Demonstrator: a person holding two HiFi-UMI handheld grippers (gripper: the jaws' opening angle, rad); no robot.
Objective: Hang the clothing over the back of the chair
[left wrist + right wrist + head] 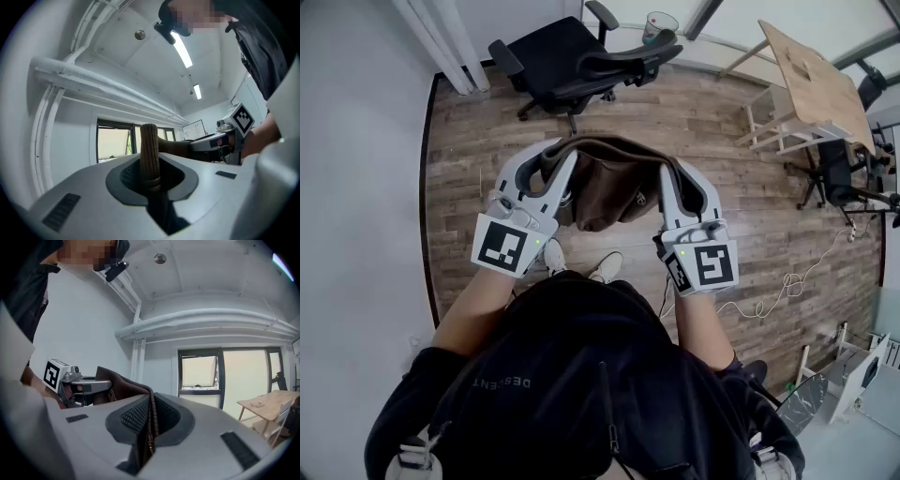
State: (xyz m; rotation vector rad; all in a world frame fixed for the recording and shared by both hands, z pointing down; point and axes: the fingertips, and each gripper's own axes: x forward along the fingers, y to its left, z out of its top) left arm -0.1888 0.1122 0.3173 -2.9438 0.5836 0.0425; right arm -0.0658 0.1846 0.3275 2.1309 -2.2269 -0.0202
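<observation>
Head view: left tool and right tool clamp brown clothing

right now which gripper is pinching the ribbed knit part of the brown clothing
The left gripper: a ribbed knit band stands between its jaws; the right gripper clamps a zippered edge.

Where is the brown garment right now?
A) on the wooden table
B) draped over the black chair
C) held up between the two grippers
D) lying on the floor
C: the brown garment hangs between the left gripper and the right gripper, each clamped on an edge, short of the black chair.
</observation>
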